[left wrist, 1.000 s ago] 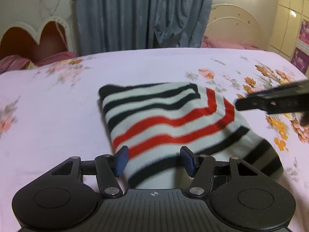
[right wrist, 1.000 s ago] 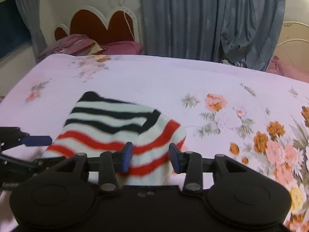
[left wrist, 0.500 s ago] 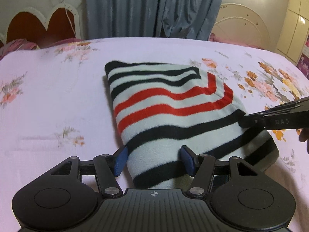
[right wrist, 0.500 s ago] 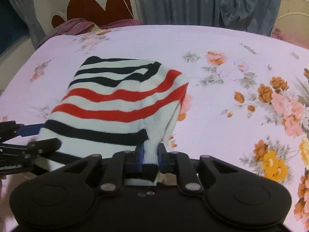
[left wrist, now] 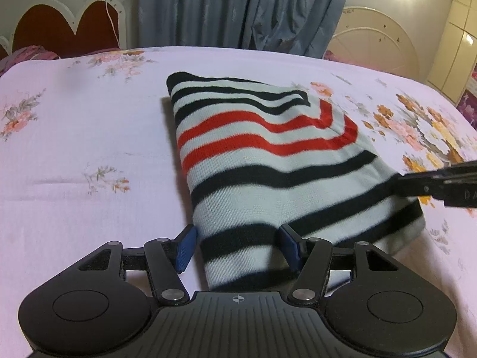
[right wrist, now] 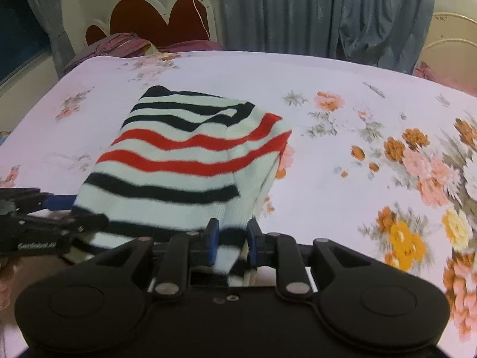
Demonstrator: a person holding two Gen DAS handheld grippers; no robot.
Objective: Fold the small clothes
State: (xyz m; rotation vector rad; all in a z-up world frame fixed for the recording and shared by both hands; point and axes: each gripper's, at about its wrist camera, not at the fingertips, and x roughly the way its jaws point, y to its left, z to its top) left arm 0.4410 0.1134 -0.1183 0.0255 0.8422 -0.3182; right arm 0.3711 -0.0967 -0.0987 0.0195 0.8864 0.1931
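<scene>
A small knit garment (left wrist: 268, 161), pale with black and red stripes, lies folded on the floral bed sheet (left wrist: 89, 155). It also shows in the right wrist view (right wrist: 184, 164). My left gripper (left wrist: 237, 247) is open, its blue pads either side of the garment's near left corner. My right gripper (right wrist: 229, 243) is shut on the garment's near right corner, the fabric pinched between its pads. The right gripper shows as a dark bar at the right edge of the left wrist view (left wrist: 435, 185). The left gripper shows at the left of the right wrist view (right wrist: 38, 217).
The bed sheet (right wrist: 372, 164) has orange and pink flowers on the right. A red heart-shaped headboard (right wrist: 155, 21) and purple bedding (right wrist: 119, 47) stand at the far end. Grey-blue curtains (left wrist: 238, 9) hang behind.
My right gripper has closed on the garment's near right corner and holds it. Both grippers have moved in over the garment's near edge. The left gripper has stayed open.
</scene>
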